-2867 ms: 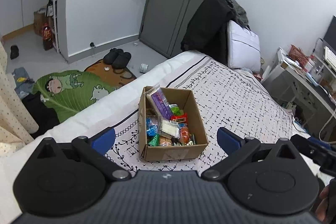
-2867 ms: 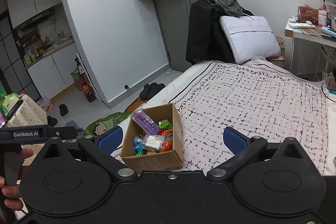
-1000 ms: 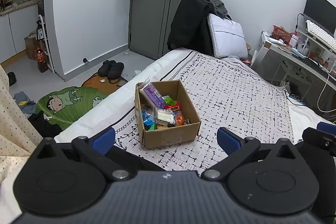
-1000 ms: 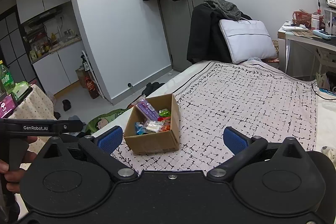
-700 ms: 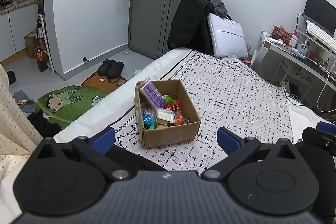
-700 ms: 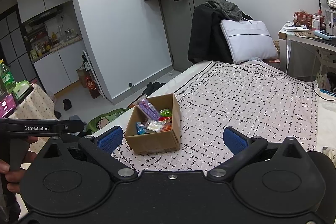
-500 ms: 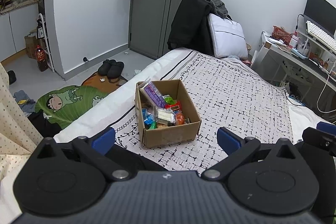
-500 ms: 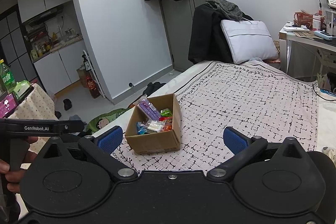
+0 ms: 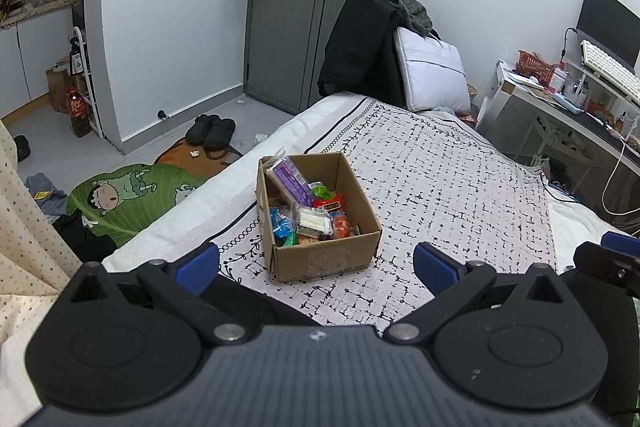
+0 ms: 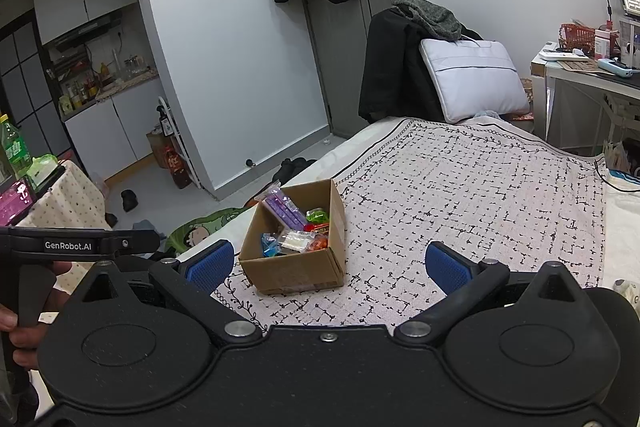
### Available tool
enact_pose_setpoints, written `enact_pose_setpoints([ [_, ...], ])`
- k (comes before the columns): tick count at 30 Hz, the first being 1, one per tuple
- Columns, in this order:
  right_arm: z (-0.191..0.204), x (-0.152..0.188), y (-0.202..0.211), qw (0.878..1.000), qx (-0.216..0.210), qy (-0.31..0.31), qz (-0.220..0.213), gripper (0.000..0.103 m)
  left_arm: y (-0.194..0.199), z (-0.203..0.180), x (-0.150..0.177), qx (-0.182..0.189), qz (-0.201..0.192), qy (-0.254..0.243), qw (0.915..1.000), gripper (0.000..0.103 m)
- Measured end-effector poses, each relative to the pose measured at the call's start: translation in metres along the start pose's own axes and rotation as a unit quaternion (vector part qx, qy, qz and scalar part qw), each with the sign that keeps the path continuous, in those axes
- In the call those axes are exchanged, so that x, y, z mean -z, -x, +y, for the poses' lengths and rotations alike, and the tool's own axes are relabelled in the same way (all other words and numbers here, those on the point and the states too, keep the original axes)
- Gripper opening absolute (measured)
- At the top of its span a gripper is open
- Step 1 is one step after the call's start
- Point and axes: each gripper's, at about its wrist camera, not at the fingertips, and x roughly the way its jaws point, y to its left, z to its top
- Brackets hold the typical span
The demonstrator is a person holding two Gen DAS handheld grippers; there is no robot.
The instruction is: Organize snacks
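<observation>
A small open cardboard box (image 9: 324, 259) stands on the patterned bedspread (image 9: 440, 179) near the bed's left edge. It holds several wrapped snacks, among them a purple packet (image 9: 290, 179) leaning on its left wall. It also shows in the right wrist view (image 10: 296, 271), with the purple packet (image 10: 282, 209). My left gripper (image 9: 316, 267) is open and empty, held back from the box. My right gripper (image 10: 328, 265) is open and empty, also short of the box, with the box left of its centre.
A white pillow-like bag (image 9: 432, 75) and a dark jacket on a chair (image 9: 360, 43) stand at the bed's far end. A cluttered desk (image 9: 580, 107) is on the right. A green floor mat (image 9: 128, 195) and shoes (image 9: 210, 129) lie left of the bed.
Both grippers pulled back and rose from the box over the last seconds, so it looks smaller. In the last half second almost nothing moves. Both stay open.
</observation>
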Motion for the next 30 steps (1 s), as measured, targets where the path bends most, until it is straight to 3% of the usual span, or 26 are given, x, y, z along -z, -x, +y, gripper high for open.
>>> enact_pose_setpoints([
  [30, -0.0007, 0.0001, 0.0025, 1.000, 0.000, 0.001, 0.002, 0.103, 0.0046, -0.0038, 0.0025, 0.011, -0.002, -0.006, 0.9999, 0.103],
])
